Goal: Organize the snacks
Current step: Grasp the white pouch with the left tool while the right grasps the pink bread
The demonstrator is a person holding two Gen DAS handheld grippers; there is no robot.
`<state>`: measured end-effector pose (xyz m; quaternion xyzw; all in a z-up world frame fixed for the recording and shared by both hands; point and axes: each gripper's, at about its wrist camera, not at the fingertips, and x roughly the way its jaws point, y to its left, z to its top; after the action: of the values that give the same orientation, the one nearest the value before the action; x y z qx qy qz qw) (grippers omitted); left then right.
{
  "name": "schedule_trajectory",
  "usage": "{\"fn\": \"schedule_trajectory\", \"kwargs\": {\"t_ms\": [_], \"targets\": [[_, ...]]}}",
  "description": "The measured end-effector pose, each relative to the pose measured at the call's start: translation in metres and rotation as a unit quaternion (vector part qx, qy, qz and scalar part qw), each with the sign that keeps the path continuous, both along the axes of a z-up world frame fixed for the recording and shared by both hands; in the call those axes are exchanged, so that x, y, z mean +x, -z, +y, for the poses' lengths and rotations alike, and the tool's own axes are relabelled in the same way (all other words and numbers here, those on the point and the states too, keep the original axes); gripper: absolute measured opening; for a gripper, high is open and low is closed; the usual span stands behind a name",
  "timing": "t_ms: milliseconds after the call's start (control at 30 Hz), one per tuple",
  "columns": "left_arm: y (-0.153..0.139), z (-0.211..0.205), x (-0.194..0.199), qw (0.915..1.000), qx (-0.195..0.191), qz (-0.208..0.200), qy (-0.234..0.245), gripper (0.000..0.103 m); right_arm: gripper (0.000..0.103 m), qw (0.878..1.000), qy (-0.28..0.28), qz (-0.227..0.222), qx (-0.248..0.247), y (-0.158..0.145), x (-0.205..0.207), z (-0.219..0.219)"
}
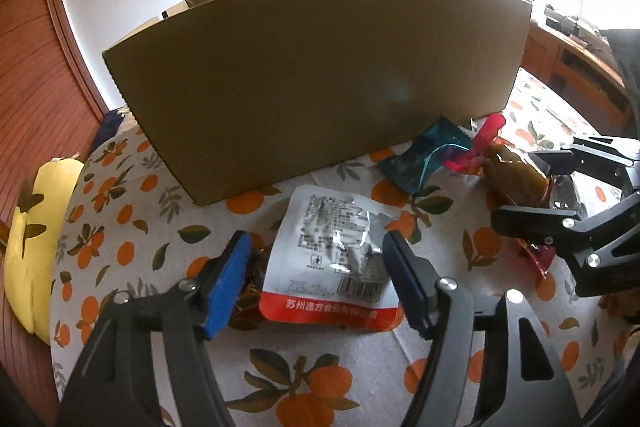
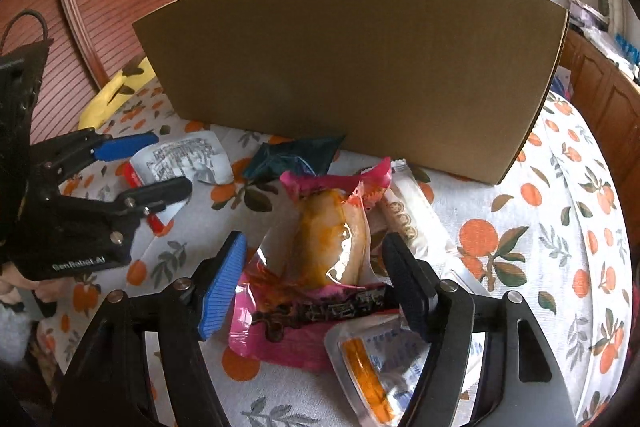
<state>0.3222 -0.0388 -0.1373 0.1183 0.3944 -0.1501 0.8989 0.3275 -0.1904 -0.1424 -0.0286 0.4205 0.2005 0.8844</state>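
My left gripper (image 1: 316,279) is open, its fingers on either side of a silver snack pouch (image 1: 336,259) with a red bottom band, lying on the tablecloth. My right gripper (image 2: 312,283) is open around a pink packet (image 2: 320,267) with a yellow-brown snack inside. A dark teal packet (image 2: 294,157) lies between them near the cardboard box (image 2: 352,67). The box stands upright behind the snacks; its inside is hidden. In the left wrist view the right gripper (image 1: 536,191) is at the right, over the pink packet (image 1: 516,179).
A cream packet (image 2: 412,223) and a clear packet with an orange item (image 2: 372,375) lie by the right gripper. A yellow banana-shaped cushion (image 1: 36,235) lies at the left table edge. The orange-print tablecloth (image 1: 320,379) covers the table. A wooden door stands at the left.
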Motion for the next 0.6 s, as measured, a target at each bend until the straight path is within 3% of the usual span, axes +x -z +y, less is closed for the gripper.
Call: {"fn": "schedule_trajectory", "kwargs": {"t_ms": [333, 600], "targets": [[0.004, -0.003, 0.007, 0.9999, -0.005, 0.015, 0.005, 0.073, 0.073, 1.0, 0.001, 0.002, -0.006, 0.001, 0.001, -0.002], [0.006, -0.016, 0.003, 0.9998, 0.013, 0.012, -0.009, 0.075, 0.073, 1.0, 0.001, 0.002, -0.008, 0.002, 0.003, -0.001]]}}
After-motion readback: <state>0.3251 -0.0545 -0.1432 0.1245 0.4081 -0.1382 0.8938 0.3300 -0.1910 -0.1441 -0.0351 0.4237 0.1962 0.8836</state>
